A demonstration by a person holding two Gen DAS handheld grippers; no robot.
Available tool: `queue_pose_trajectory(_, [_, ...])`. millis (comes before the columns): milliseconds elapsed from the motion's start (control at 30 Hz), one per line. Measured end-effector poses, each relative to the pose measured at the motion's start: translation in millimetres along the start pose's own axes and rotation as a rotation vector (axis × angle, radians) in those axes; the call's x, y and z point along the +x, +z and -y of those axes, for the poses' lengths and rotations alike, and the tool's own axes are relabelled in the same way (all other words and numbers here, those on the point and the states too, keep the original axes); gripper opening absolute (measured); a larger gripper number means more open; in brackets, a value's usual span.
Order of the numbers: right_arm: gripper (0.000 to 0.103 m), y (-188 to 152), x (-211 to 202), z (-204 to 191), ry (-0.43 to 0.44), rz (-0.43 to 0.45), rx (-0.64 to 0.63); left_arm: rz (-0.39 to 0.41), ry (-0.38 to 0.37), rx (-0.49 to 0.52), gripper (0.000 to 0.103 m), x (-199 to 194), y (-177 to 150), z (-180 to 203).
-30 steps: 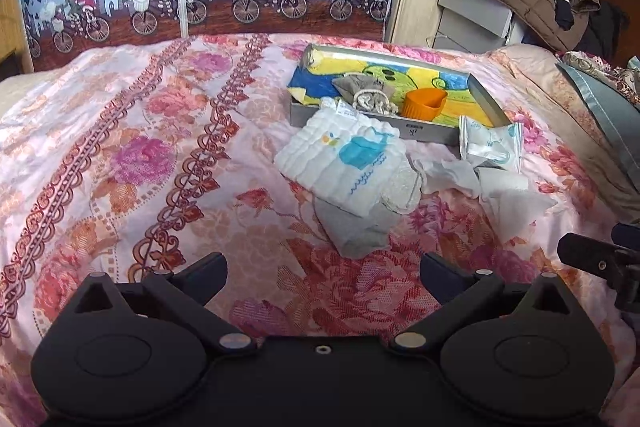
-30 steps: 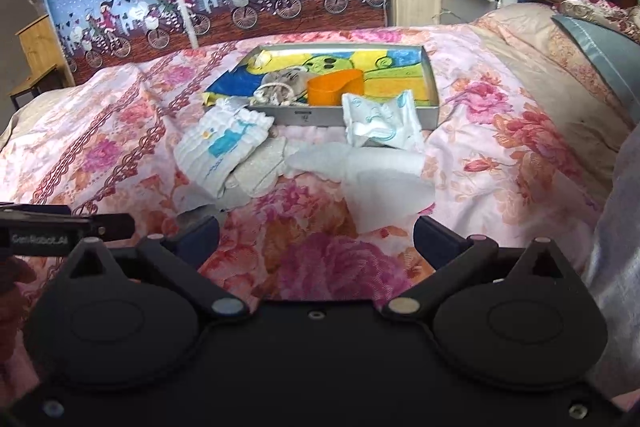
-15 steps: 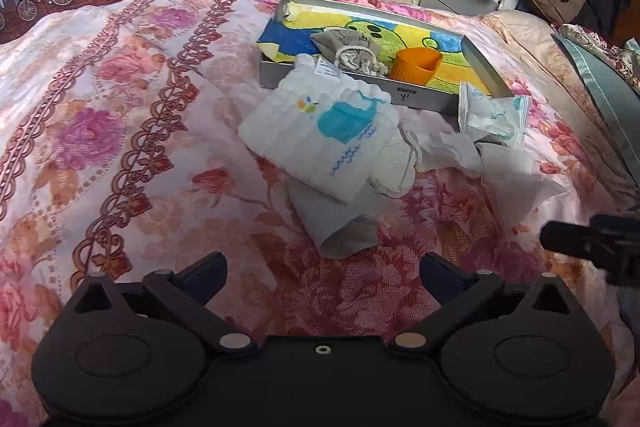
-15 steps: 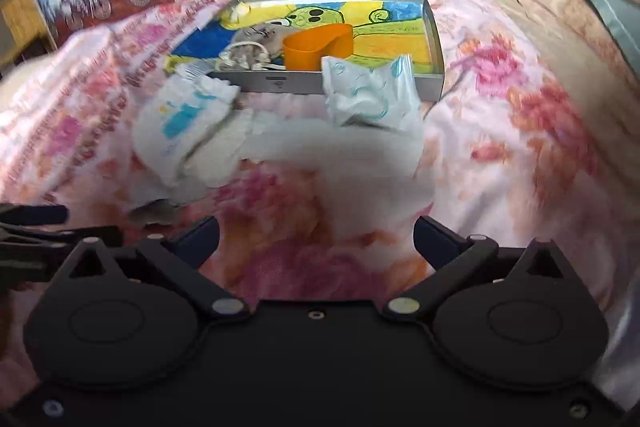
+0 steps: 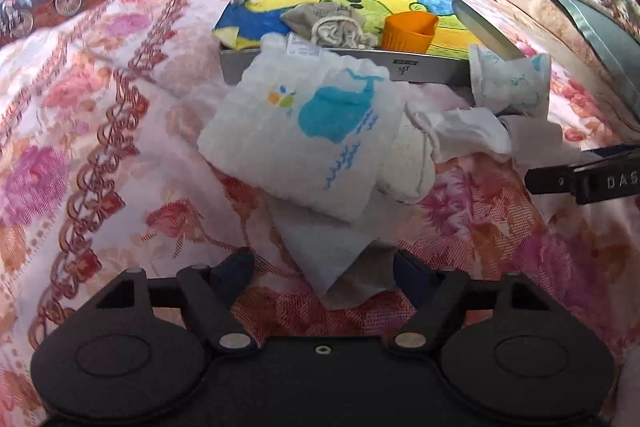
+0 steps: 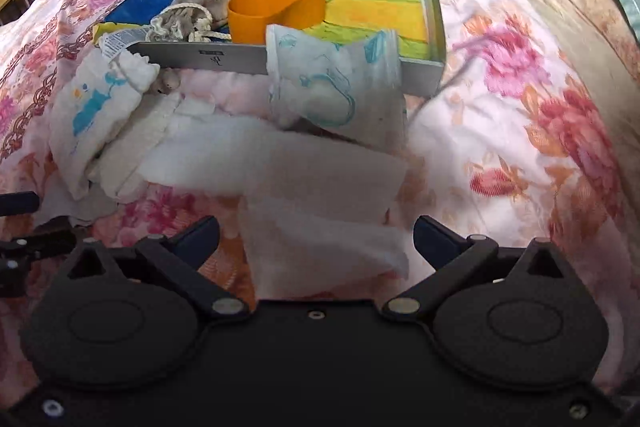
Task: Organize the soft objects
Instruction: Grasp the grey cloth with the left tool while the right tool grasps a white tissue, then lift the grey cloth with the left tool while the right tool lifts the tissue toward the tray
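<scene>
Both grippers nearer cloths, grey cloth [image 5: 352, 279] half-hidden under whale cloth [image 5: 312, 139]

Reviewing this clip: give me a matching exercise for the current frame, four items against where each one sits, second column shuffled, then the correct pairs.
Items
1. orange plastic cup
2. white cloth with a blue whale print
3. flat white tissue sheet
4. crinkled white packet with teal print

Places
A. leaning against the near wall of the grey tray
B. on the floral bedspread, between the open right gripper's fingers
C. inside the tray, beside a grey drawstring pouch
D. on top of the pile ahead of the left gripper

Pairs: 1-C, 2-D, 3-B, 4-A
</scene>
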State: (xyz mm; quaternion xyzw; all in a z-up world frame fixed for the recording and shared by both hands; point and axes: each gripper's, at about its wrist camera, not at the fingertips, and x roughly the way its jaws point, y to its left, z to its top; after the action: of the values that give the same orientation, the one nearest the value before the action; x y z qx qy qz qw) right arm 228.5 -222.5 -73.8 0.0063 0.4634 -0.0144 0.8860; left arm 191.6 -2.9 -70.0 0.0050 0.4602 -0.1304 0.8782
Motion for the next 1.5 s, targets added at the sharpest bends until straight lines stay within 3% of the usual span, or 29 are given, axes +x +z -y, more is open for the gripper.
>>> queue_pose_trajectory(133, [0.098,4,7,-8,0.001,0.028,-0.023,0.014,-0.031,-0.061,0.076,0,1,-8])
queue_pose_trajectory(233, [0.076,4,15,-7,0.048,-0.019,0.008,0.010,-0.053,-0.087,0.059,1,2,-12])
queue_pose_trajectory(300, [0.072,3,19,-6,0.060,-0.030,0.026,0.000,-0.056,-0.089,0.047,3,1,-13])
queue_pose_trajectory(433, [0.048,-1,17,-11,0.071,-0.010,0.027,0.004,-0.054,-0.085,0.025,2,0,-13])
queue_pose_trajectory(500, [0.039,-2,13,-15,0.069,-0.012,0.010,0.004,-0.063,-0.099,0.009,2,1,-14])
queue_pose_trajectory(600, [0.024,-4,8,-24,0.058,-0.052,-0.004,-0.002,-0.084,-0.115,0.002,2,1,-15])
queue_pose_trajectory(833, [0.011,-10,-5,-43,0.145,-0.091,-0.021,-0.008,-0.134,-0.091,0.000,-6,-1,0])
queue_pose_trajectory(1100, [0.009,-16,-31,-57,0.331,-0.124,0.005,0.033,-0.256,-0.007,0.000,-23,-4,25])
queue_pose_trajectory(1300, [0.009,-14,-51,-54,0.305,-0.063,-0.009,0.061,-0.305,0.040,0.000,-32,-7,36])
queue_pose_trajectory(1500, [0.009,-10,-64,-26,0.290,-0.005,0.082,0.170,-0.310,0.071,0.000,-63,-6,49])
